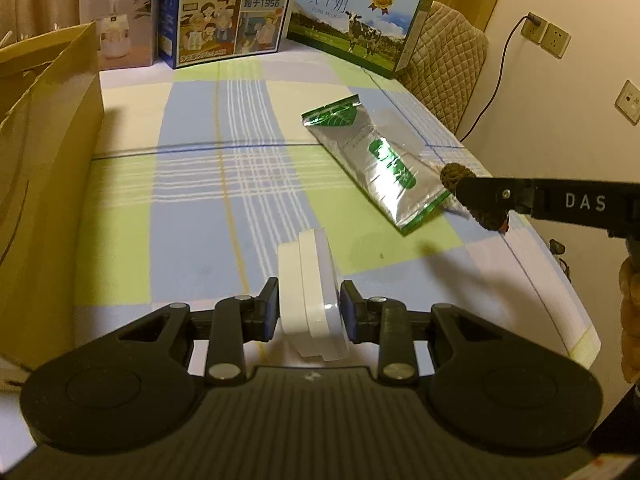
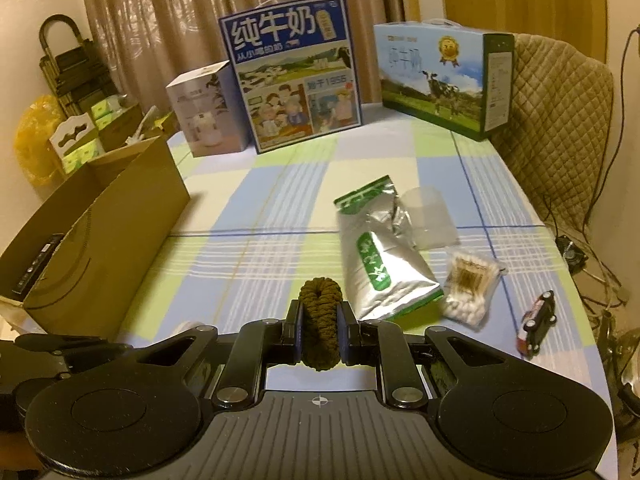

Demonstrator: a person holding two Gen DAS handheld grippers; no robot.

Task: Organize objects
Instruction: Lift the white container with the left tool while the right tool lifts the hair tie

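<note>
I read "纯牛奶" and "1956" on the blue milk carton (image 2: 294,76) at the far side, "纯牛奶" on the green carton (image 1: 352,20) far right, "J10" on the white box (image 1: 120,20) far left, and "DAS" on the right tongs (image 1: 472,196).

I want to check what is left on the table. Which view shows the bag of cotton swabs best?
The right wrist view: the bag of cotton swabs lies in plain sight beside the silver pouch. The left wrist view does not show it clearly.

left gripper (image 1: 307,307) clamping white box (image 1: 310,300) (upright), foil pouch (image 1: 374,164) beyond
</note>
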